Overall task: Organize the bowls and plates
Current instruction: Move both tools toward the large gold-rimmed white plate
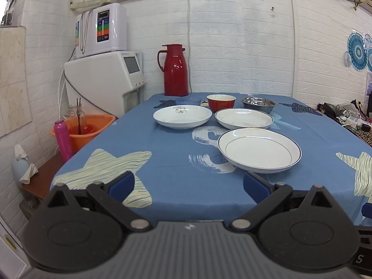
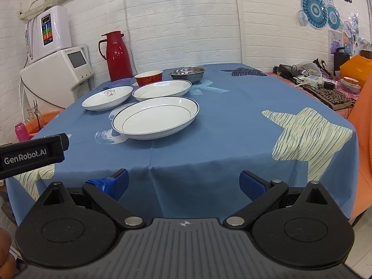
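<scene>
Tools (image 1: 188, 187) (image 2: 183, 184) level, jaws apart, seemingly short of plates (image 1: 259, 150).

Blue star-patterned tablecloth (image 1: 176, 162), white plates (image 1: 259, 150), red bowl (image 1: 221, 102).

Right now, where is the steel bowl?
The steel bowl sits at the table's far end, right of the red bowl and just behind the middle white plate.

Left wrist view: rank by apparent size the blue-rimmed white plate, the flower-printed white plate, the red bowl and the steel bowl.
1. Blue-rimmed white plate, nearest, so partly perspective.
2. Flower-printed white plate.
3. Steel bowl and red bowl: too alike to rank.
</scene>
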Motion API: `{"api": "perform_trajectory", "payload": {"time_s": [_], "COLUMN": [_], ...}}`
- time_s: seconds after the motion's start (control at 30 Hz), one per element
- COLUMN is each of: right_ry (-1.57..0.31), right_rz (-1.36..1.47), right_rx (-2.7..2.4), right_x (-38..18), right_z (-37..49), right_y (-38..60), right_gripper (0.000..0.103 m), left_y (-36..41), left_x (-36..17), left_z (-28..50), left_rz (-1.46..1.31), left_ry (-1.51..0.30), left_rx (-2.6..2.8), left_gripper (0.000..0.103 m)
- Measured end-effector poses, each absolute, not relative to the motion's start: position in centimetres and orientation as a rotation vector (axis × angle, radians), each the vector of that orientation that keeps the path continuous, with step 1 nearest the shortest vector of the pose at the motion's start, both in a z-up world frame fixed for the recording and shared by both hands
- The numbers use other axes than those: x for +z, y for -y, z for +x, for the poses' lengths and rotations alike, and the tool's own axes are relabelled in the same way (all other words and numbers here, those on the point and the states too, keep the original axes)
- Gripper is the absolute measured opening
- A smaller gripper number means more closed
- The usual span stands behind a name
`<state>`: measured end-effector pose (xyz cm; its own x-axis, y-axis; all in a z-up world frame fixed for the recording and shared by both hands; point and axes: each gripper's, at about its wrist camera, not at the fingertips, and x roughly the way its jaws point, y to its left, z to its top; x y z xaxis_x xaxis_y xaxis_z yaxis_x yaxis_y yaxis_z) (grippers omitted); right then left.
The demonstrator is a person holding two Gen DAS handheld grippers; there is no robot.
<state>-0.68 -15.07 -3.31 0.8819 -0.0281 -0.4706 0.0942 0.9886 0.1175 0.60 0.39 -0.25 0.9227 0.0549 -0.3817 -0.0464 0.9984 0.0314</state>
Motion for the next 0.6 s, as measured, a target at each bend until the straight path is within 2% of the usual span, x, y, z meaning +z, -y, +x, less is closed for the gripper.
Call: {"api": "perform_trajectory", "payload": {"time_s": [0.6], "right_ry": [-0.493], "right_rz": [0.131], "right_rx": [-0.057], "right_x": [-3.82], "right_z": [-0.46], "right_y": [14.63], "right_gripper": [0.089], "left_y": [-1.01], "left_x": [-0.52], "left_z": [1.36], "left_rz": [0.016], "left_ry": [-0.404], "left_rx": [0.069], "left_gripper": [0.099]}}
